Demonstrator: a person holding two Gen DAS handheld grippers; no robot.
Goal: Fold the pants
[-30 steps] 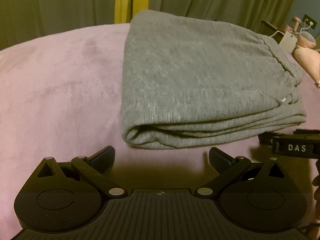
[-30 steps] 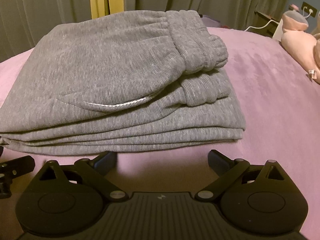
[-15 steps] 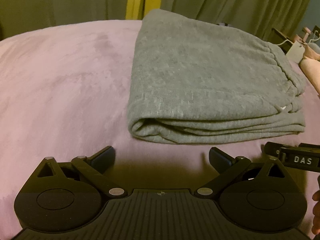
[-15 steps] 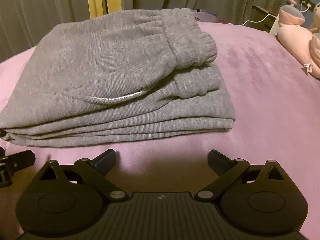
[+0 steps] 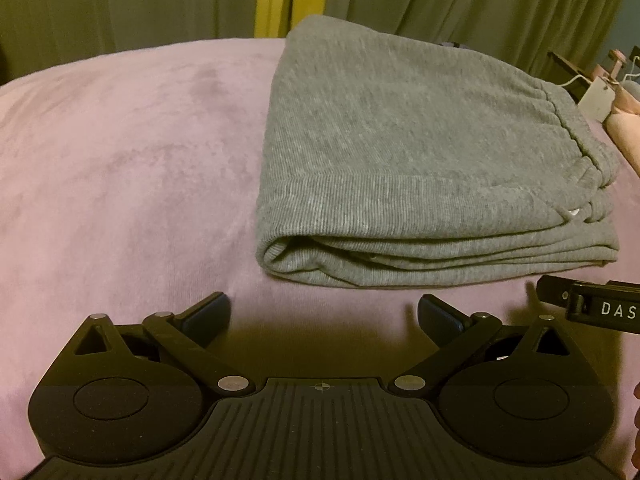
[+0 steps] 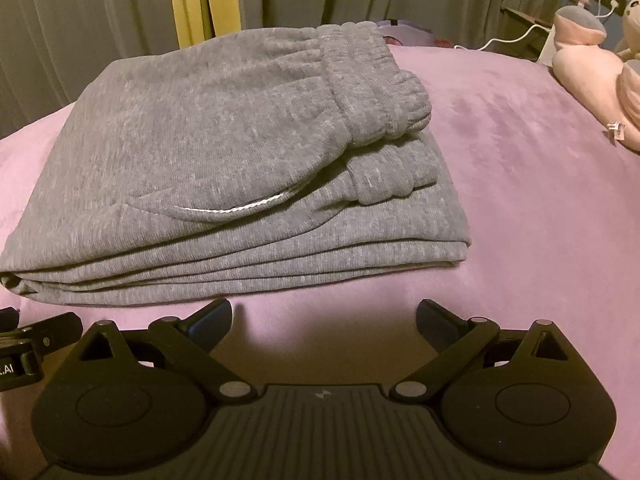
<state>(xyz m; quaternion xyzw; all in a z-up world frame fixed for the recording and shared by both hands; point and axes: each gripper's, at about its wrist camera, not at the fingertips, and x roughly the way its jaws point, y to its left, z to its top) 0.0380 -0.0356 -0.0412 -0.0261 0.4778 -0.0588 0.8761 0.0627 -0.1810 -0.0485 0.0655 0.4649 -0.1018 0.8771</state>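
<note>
The grey pants point(image 5: 404, 160) lie folded in a thick stack on the pink blanket point(image 5: 120, 168), waistband on the right side. They also show in the right wrist view point(image 6: 224, 168), with the gathered waistband point(image 6: 380, 92) and a white drawstring point(image 6: 236, 209) on top. My left gripper point(image 5: 324, 312) is open and empty, just short of the stack's rolled left corner. My right gripper point(image 6: 324, 316) is open and empty, just in front of the stack's layered near edge. Each gripper shows at the edge of the other's view point(image 5: 592, 306).
Green-grey curtains with a yellow strip point(image 6: 188, 4) hang behind the bed. Pink plush toys point(image 6: 588, 56) lie at the far right, with a white cable and wall socket point(image 6: 610, 0) behind them. Bare blanket point(image 6: 520, 200) spreads right of the pants.
Both grippers have drawn back a little from the folded pants, which lie still. Both stay open and empty.
</note>
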